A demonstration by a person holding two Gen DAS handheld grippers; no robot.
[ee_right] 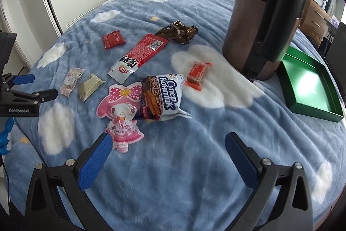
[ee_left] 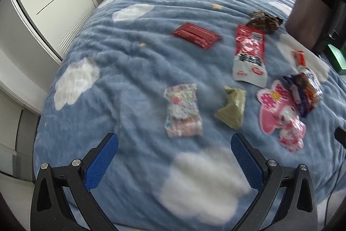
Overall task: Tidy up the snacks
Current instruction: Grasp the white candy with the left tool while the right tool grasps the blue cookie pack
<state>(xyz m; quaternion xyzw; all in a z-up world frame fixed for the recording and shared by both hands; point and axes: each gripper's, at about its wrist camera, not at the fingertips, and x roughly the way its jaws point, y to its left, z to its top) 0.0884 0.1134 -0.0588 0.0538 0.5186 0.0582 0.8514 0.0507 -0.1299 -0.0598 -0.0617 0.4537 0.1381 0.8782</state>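
Both the left gripper (ee_left: 174,142) and right gripper (ee_right: 168,144) hover with jaws wide and empty over snack packets (ee_right: 161,96) strewn mid-frame on the bed (ee_right: 194,166), whose plush blanket could snag beneath thin wrappers.

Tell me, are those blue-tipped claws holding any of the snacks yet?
No. The left gripper and right gripper are both open and empty above the blanket; every snack lies untouched.
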